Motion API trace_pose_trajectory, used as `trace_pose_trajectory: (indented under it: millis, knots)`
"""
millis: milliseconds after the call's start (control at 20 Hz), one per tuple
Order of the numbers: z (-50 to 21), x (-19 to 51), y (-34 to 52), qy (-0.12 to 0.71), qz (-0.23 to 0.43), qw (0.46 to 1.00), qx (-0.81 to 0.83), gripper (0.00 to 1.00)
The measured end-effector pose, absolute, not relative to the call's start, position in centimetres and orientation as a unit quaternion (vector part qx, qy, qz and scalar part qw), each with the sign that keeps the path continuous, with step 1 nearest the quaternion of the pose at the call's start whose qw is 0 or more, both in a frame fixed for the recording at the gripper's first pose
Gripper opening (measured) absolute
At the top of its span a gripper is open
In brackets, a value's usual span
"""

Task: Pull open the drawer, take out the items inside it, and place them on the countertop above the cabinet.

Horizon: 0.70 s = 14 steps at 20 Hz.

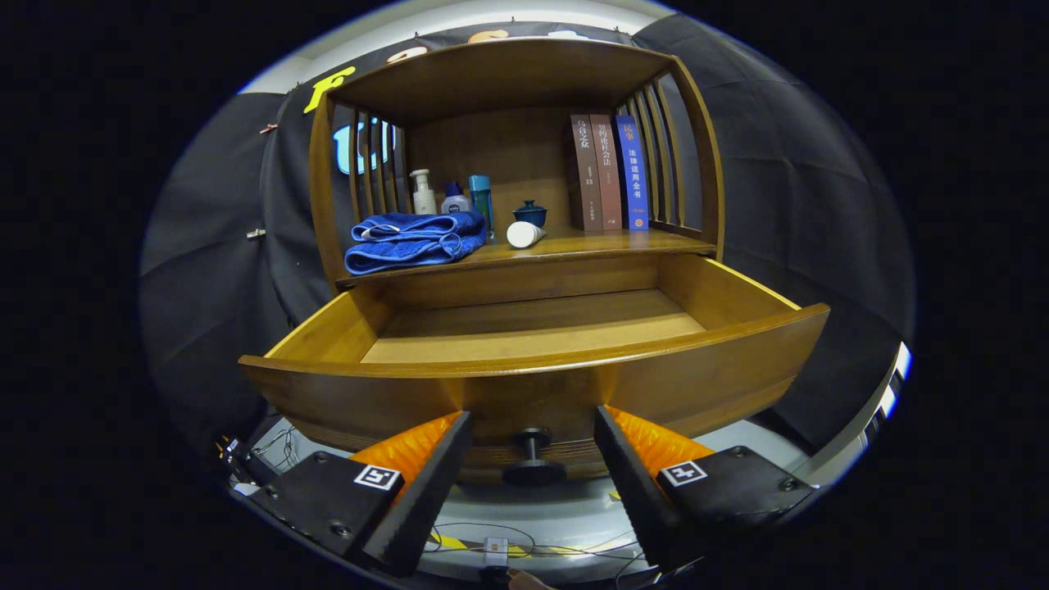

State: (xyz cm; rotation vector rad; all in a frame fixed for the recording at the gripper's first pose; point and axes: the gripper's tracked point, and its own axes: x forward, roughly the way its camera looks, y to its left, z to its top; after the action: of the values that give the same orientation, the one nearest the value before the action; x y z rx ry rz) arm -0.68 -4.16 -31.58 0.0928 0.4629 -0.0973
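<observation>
While tongs (533,459) gape, knob (533,456) between, drawer (533,360) pulled out.

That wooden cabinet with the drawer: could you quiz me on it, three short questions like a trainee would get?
1. True or false: the gripper is shut on the drawer knob.
2. What lies left of the white tube on the countertop?
A. books
B. folded blue towel
C. teacup
3. Fill in: the drawer stands pulled ____.

Key:
1. False; the fingers stand apart, the knob between them untouched.
2. B, the blue towel.
3. Open; its visible floor looks bare.
</observation>
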Motion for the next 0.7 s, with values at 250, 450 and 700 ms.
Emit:
trace_pose_trajectory:
  millis: [250, 450, 700]
  knots:
    - [-31.2, 3.1, -4.3, 0.235, -0.050, 0.970, 0.046, 0.99]
    - [-31.4, 7.0, -4.2, 0.246, -0.052, 0.966, 0.053, 0.99]
    - [-31.8, 11.6, -4.7, 0.247, -0.046, 0.966, 0.061, 1.00]
